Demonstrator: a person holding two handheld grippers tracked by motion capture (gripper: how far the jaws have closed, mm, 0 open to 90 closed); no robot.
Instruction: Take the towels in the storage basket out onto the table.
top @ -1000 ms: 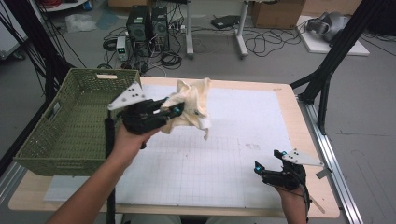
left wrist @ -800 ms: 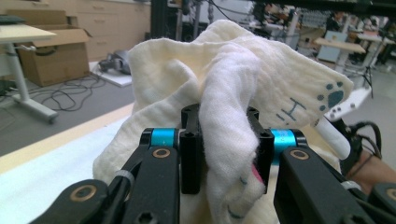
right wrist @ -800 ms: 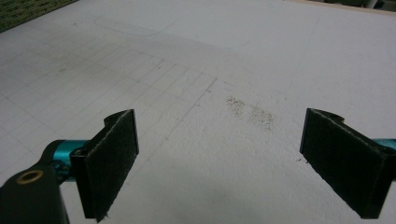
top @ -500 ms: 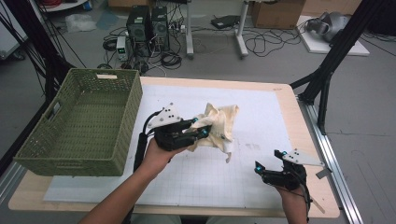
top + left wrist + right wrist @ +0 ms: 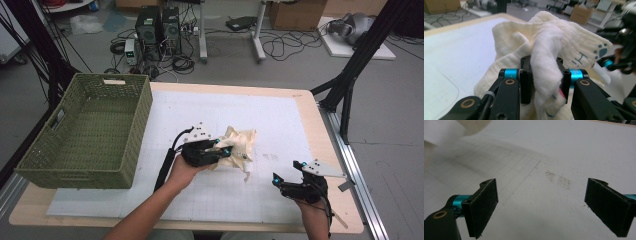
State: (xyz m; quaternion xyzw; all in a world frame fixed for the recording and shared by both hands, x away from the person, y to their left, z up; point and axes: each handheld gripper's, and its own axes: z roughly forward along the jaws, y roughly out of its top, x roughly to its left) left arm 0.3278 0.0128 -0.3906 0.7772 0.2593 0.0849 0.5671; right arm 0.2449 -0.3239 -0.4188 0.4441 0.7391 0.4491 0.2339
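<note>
Your left tool (image 5: 220, 149) is clamped on a bunched fold of the cream cloth (image 5: 240, 147), and it has come down and away from the green basket (image 5: 85, 130) since a second ago: then the cloth hung in the air beside the basket's rim, now its lower folds look to be touching the white mat (image 5: 270, 115) near the middle of the desk (image 5: 310, 105). The left gripper view confirms the grip, with the fold (image 5: 546, 72) pinched between both black pads and the printed corner with the paw mark (image 5: 602, 51) flopping off to the side. My read: you're laying the cloth out on the mat, not dropping it in the basket, so the next step is probably a second grab to spread it. Left forearm comes in low from the bottom edge, wrist about level, tool pointing toward the right side of the desk. Your right tool (image 5: 280, 182) hasn't moved; it sits low near the front right corner, jaws wide apart with nothing between them (the right gripper view has just bare gridded mat between the pads (image 5: 484, 205)). It's well apart from the cloth, so it has some travel before it can help.
</note>
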